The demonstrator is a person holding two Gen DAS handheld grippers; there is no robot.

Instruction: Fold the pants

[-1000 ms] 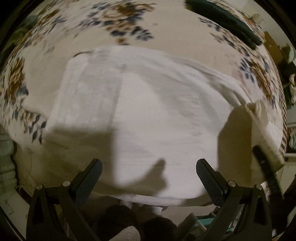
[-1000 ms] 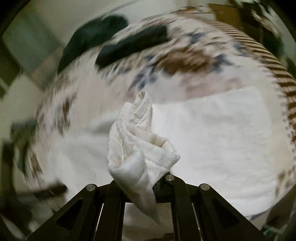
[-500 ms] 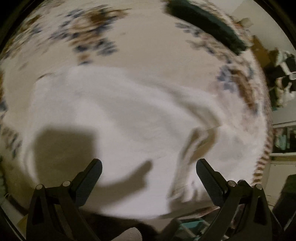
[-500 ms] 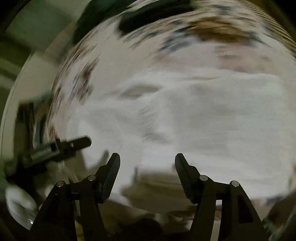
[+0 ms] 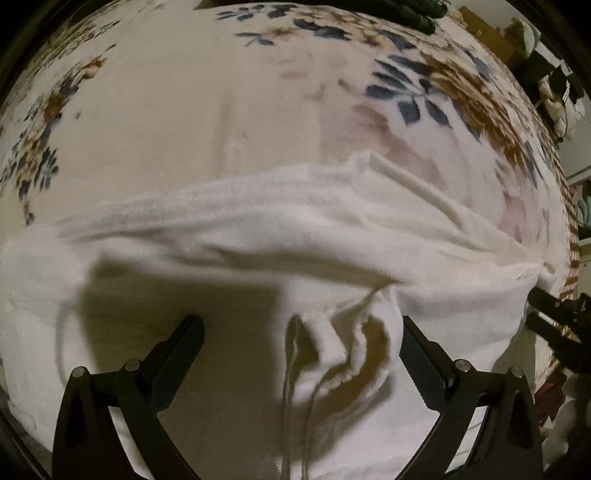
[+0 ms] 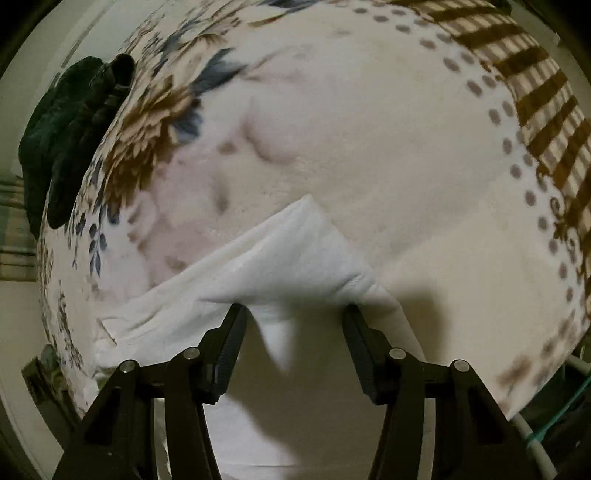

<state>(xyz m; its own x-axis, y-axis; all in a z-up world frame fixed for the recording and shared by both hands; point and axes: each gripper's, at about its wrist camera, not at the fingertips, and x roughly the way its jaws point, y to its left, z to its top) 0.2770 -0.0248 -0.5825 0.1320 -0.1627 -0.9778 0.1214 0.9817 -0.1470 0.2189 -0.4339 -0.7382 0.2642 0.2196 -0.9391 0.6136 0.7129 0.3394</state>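
White pants point(image 5: 258, 236) lie folded across a floral blanket point(image 5: 184, 110). My left gripper point(image 5: 301, 332) points down over them, open. A bunched waistband with a drawstring point(image 5: 343, 350) sits between its fingers, close to the right finger point(image 5: 417, 350). My right gripper point(image 5: 554, 321) shows at the pants' right edge. In the right wrist view a corner of the pants point(image 6: 295, 251) lies on the blanket point(image 6: 369, 129). The right gripper point(image 6: 295, 325) stands over it, jaws closing, with a loose fold of cloth between them that the pads do not press.
A dark green garment point(image 6: 70, 129) lies at the blanket's far edge, also in the left wrist view point(image 5: 410, 11). The blanket has a brown striped border point(image 6: 535, 92). Household clutter point(image 5: 554, 92) stands beyond the bed at the right.
The right gripper let go of the bunched cloth it held, opened, and swung down to the pants' corner. The left gripper moved over the waistband, staying open.
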